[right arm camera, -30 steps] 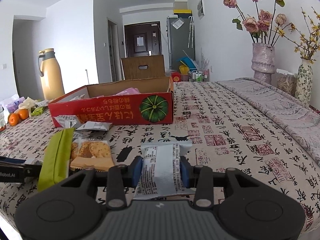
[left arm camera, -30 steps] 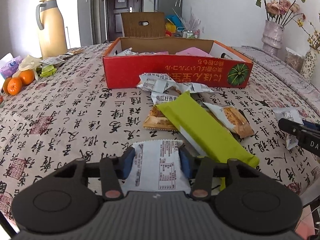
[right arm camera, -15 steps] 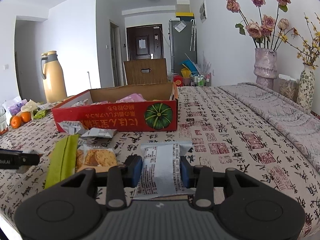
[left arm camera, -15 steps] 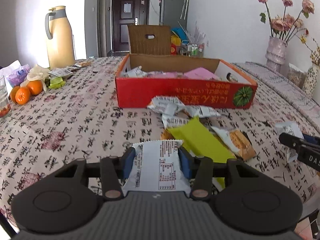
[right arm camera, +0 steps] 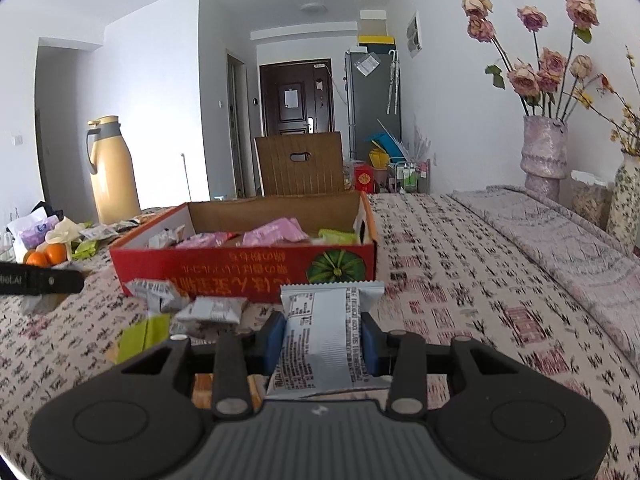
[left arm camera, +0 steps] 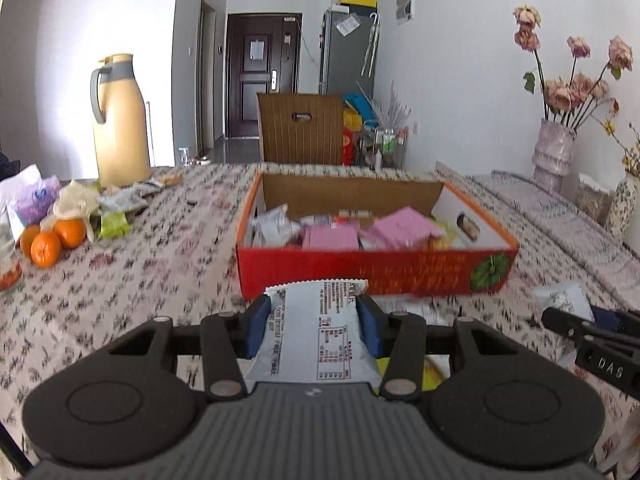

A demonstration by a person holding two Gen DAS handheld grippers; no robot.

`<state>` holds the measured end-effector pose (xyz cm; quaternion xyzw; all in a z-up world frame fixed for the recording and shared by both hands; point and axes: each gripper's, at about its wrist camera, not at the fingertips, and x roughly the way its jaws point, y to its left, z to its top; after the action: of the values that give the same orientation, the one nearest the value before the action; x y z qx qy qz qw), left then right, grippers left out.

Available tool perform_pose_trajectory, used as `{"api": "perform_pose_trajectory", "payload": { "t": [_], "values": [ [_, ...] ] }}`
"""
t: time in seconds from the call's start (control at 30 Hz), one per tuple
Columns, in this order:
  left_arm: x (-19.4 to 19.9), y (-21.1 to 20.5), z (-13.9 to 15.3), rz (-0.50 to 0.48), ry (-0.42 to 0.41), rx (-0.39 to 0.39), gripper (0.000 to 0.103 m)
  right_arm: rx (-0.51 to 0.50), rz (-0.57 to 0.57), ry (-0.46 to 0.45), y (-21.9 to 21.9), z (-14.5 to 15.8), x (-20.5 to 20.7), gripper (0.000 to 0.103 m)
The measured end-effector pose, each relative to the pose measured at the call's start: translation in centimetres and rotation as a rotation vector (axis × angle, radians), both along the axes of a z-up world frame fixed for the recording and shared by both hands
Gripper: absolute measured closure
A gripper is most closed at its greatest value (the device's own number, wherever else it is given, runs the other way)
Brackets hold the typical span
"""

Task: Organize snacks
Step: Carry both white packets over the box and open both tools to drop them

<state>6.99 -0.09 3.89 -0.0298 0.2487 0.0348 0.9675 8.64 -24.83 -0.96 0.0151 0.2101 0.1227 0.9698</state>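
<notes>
The left gripper (left arm camera: 315, 325) pinches a white packet (left arm camera: 316, 336) of fine black print, unreadable, above the cloth before the red box (left arm camera: 372, 272). The right gripper (right arm camera: 323, 338) pinches a second packet (right arm camera: 320, 336) likewise; "DAS" marks its body.

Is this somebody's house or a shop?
Most likely a home, a dining or living room: a table with a patterned cloth, vases of flowers, a thermos jug, and a front door beside a fridge.

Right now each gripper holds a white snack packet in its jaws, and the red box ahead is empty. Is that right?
Not quite. The red box is not empty: the left wrist view shows pink packets and other wrappers inside. Each gripper does hold a white snack packet.
</notes>
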Motion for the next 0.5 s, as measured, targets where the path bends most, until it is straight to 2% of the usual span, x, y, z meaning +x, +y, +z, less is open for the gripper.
{"api": "perform_pose_trajectory", "payload": {
  "t": [0.5],
  "values": [
    [6.8, -0.2, 2.9, -0.016, -0.053, 0.021, 0.055, 0.016, 0.014, -0.036, 1.6, 2.7, 6.4, 0.064]
  ]
}}
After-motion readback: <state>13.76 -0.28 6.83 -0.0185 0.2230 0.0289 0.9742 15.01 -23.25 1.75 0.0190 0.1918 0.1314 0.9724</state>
